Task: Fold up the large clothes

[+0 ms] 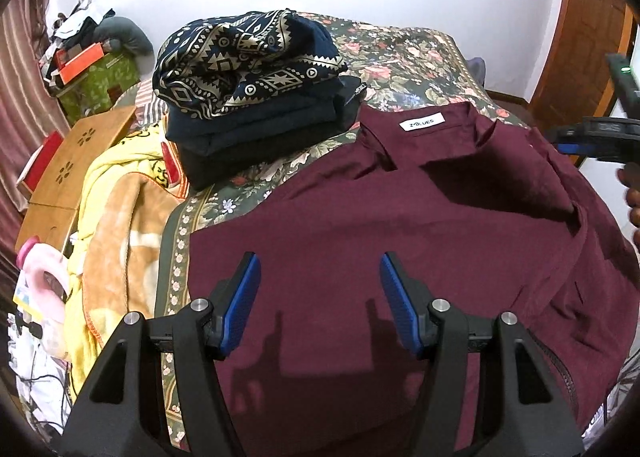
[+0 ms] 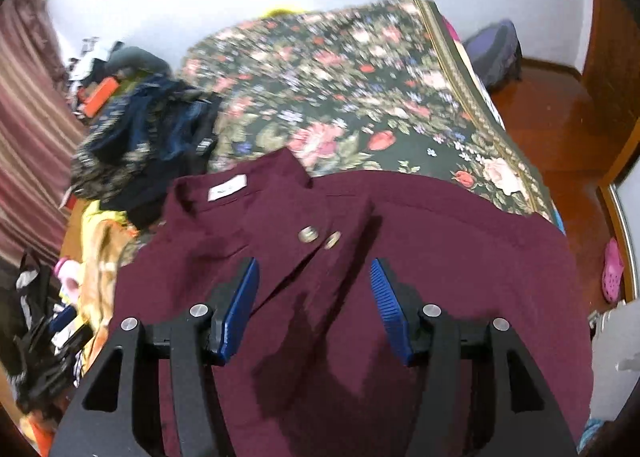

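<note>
On the floral bedspread [image 1: 400, 57], the maroon shirt [image 1: 400, 237] is spread beneath both parted, empty grippers [image 1: 320, 297] [image 2: 314, 301]; a careless pinch could undo the folded front.

Both grippers are built alike. The left gripper [image 1: 320, 269] has two black plastic arms shaped as hollow triangles with cut-out windows, each joined by round silver bolt heads, two to a side. Its fingers [image 1: 242, 305] carry long blue pads with a fine dotted texture. The right gripper [image 2: 314, 271] shows the same black frame and silver bolts; its blue pads [image 2: 390, 309] look ribbed along the edge. A small green light glows on its black body at the far right.
</note>
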`<state>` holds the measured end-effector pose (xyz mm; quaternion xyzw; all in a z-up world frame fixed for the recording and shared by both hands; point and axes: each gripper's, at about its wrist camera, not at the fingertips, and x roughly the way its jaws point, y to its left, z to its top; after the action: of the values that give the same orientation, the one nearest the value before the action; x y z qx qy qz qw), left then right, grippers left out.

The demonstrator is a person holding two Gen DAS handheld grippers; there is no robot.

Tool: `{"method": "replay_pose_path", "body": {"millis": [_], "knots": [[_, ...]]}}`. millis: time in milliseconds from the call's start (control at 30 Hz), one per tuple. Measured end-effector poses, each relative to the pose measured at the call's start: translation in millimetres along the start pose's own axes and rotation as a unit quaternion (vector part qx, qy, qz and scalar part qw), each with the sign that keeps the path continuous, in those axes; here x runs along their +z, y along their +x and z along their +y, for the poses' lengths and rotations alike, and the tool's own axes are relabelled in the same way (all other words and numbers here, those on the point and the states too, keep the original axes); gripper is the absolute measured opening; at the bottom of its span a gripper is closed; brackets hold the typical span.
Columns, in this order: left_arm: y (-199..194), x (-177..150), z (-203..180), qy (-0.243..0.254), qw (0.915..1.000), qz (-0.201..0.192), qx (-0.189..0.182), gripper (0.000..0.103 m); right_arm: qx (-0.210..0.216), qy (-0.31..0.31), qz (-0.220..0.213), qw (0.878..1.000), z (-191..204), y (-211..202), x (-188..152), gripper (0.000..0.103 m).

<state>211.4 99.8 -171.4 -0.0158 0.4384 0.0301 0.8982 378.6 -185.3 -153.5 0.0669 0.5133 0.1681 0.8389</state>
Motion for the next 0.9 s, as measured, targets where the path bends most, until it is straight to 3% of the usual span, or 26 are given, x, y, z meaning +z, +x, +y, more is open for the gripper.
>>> {"method": "replay_pose_path", "body": {"millis": [67,200,300,600,667,767,900], "knots": [[1.6,-0.9,1.4,-0.002,1.0,0.002,0.001,0.061,-0.001,0.009,0.014,1.0,-5.2,12.8,7.0,0.05],[5.5,-2.7,4.1,-0.007,0.9999,0.008,0.004,0.061,0.013,0.017,0.041,0.999,-11.0,33.7,11.1,0.018],[6.8,-2.9,3.6,-0.008,0.9999,0.012,0.005,0.061,0.015,0.015,0.022,1.0,-10.5,26.9,7.9,0.012],[-3.4,8.3,-18.2,0.012,0.9999,-0.004,-0.011,0.061,0.001,-0.001,-0.124,0.992,-19.0,-90.9,-15.6,0.006],[-3.3,9.4,-25.1,0.014,0.9997,-0.004,-0.02,0.061,-0.005,0.007,-0.139,0.99,-25.9,-106.3,-25.3,0.006],[0.3,8.9,-41.6,0.026,0.9991,0.003,-0.034,0.061,-0.014,0.022,-0.136,0.99,-39.3,-111.6,-47.0,0.006],[5.2,3.9,-63.4,0.046,0.9977,0.017,-0.047,0.061,-0.044,0.037,-0.092,0.994,-57.7,-89.2,-70.4,0.007]]}}
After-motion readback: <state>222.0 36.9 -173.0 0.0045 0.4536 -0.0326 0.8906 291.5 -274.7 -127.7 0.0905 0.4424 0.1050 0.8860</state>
